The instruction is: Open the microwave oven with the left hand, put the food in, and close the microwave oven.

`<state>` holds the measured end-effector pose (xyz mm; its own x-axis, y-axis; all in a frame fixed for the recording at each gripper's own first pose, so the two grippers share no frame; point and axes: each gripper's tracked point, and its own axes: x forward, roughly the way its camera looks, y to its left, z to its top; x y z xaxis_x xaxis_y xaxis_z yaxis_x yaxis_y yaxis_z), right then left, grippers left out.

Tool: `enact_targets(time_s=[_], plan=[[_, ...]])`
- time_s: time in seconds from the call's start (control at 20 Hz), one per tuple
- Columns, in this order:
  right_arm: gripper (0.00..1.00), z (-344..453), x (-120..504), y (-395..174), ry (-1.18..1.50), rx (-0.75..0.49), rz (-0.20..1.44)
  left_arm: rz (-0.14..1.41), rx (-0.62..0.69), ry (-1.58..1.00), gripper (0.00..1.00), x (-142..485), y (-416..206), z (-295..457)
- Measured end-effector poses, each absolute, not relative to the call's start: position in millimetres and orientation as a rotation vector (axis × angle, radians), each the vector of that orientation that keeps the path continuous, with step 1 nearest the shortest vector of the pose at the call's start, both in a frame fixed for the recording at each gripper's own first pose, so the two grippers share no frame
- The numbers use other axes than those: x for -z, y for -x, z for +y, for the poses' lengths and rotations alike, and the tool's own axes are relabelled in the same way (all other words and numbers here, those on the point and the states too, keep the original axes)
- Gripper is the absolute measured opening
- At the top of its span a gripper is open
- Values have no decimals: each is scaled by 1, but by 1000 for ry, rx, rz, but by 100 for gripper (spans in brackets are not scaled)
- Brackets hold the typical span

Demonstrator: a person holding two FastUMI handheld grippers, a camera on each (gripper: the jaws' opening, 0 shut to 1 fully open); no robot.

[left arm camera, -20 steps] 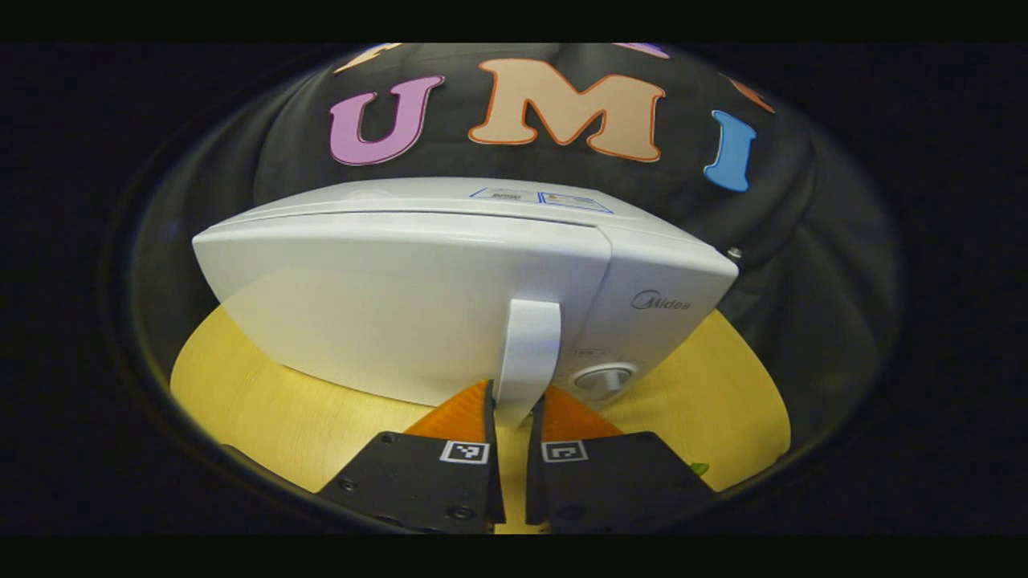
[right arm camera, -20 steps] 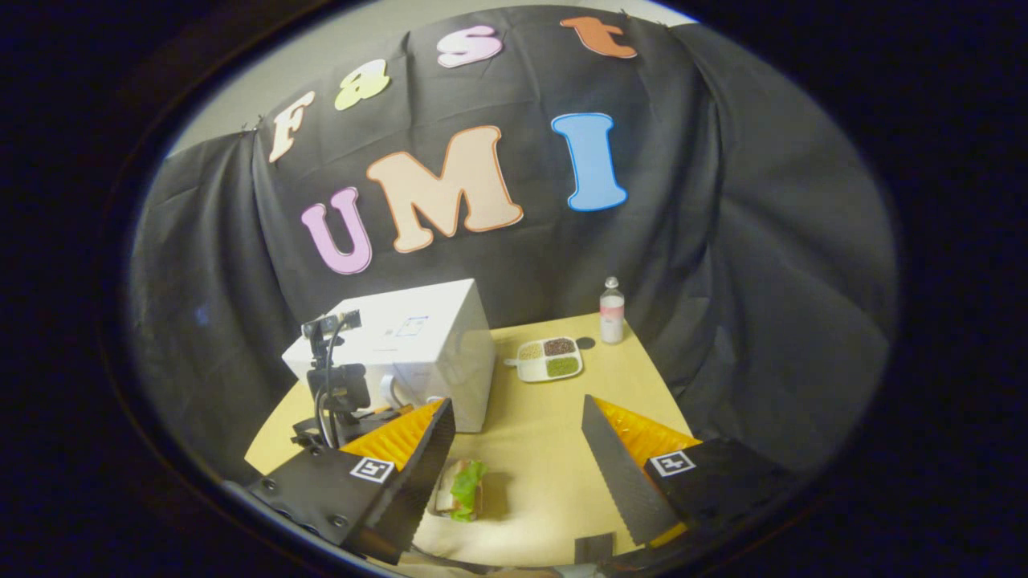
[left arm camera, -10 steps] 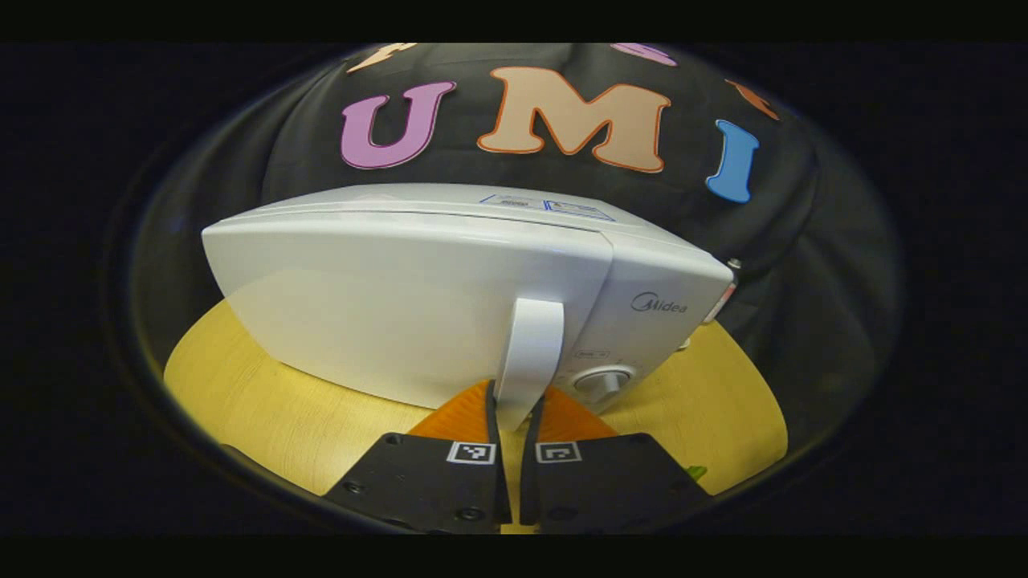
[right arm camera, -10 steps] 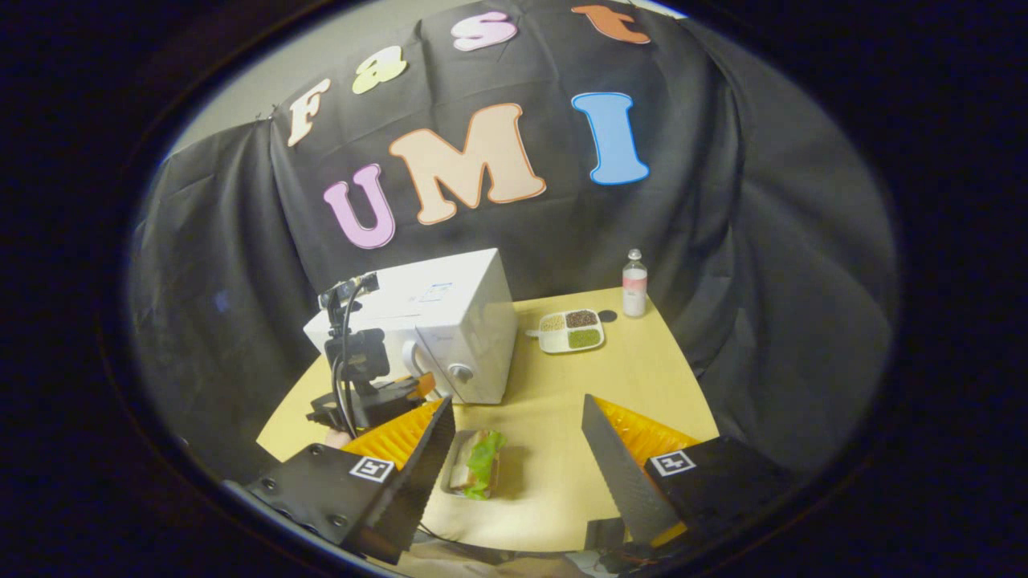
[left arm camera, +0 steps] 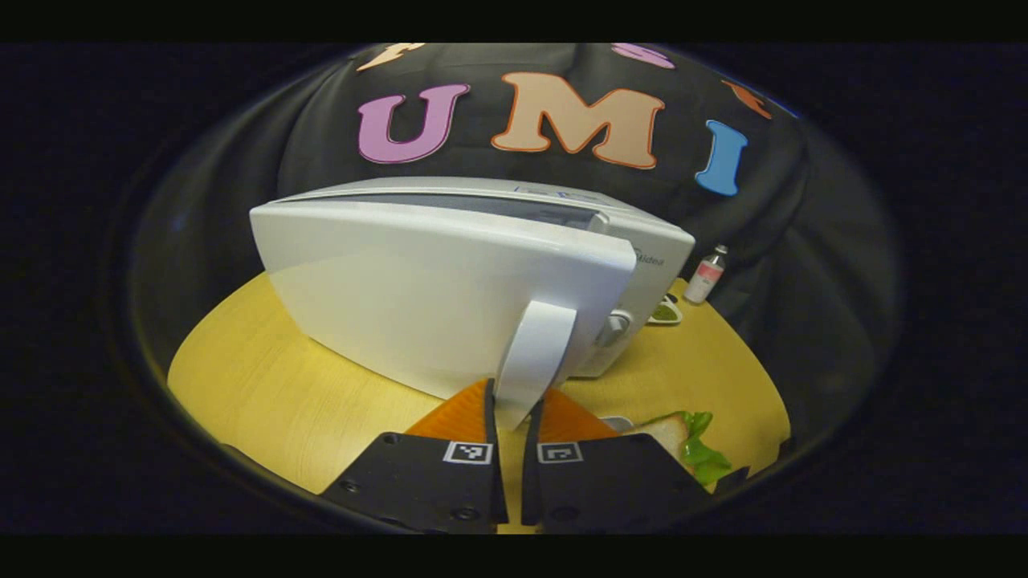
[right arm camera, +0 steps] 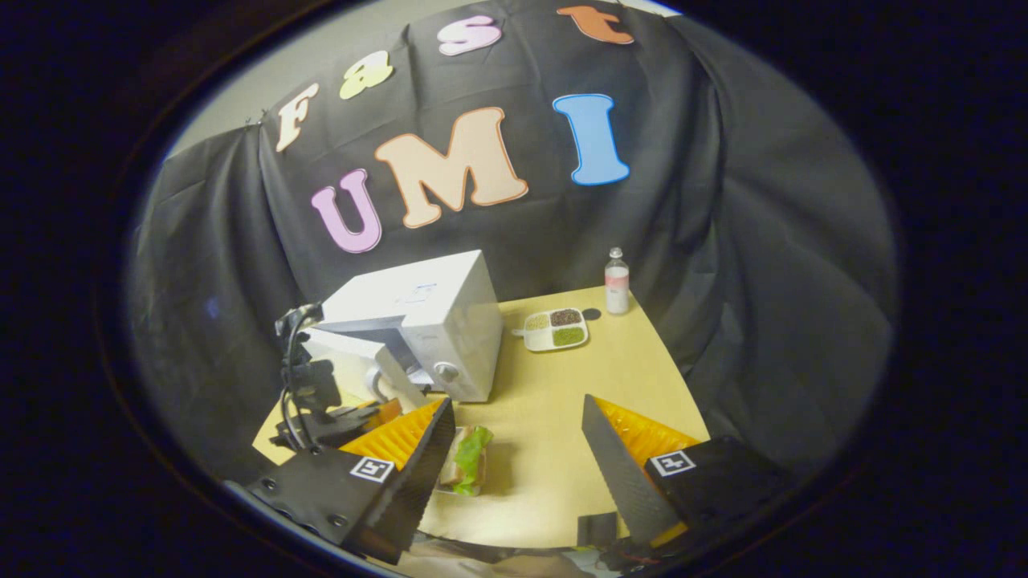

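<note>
The white microwave [left arm camera: 642,257] [right arm camera: 434,309] stands on the yellow table [right arm camera: 554,417]. Its door [left arm camera: 434,281] [right arm camera: 353,361] is swung partly out, with a dark gap showing along the top. My left gripper [left arm camera: 511,417] [right arm camera: 377,411] is shut on the door's white handle [left arm camera: 532,353]. A sandwich with green lettuce [left arm camera: 687,441] [right arm camera: 466,461] lies near the table's front edge. My right gripper [right arm camera: 514,466] hangs open above the front of the table, the sandwich just inside its left finger.
A white divided tray of grains [right arm camera: 554,329] [left arm camera: 665,311] and a small bottle with a pink label [right arm camera: 617,285] [left arm camera: 707,277] stand behind and to the right of the microwave. The microwave's round knob [right arm camera: 444,371] faces the table's middle.
The left gripper has pulled the handle and the microwave door has swung out from shut to partly open. The right gripper view shifted slightly; its fingers stay spread.
</note>
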<state>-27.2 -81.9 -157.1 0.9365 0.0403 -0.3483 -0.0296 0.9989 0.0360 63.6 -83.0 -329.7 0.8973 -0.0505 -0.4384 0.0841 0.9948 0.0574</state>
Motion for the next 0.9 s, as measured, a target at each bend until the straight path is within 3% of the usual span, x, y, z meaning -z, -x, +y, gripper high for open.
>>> enact_targets(time_s=[0.3, 0.35, 0.4, 0.85, 0.9], plan=[[89, -67, 160, 33, -51, -72, 345, 459, 12, -100, 11, 330, -19, -49], [90, -65, 163, 34, -49, -77, 349, 461, 3, -106, 15, 331, -12, -43], [89, -62, 165, 35, -48, -82, 352, 459, -5, -111, 10, 330, -7, -37], [89, -28, 169, 59, -56, -26, 328, 482, -12, -75, 30, 320, 39, 19], [98, -20, 171, 65, -67, -14, 336, 474, -1, -77, 34, 313, 42, 25]])
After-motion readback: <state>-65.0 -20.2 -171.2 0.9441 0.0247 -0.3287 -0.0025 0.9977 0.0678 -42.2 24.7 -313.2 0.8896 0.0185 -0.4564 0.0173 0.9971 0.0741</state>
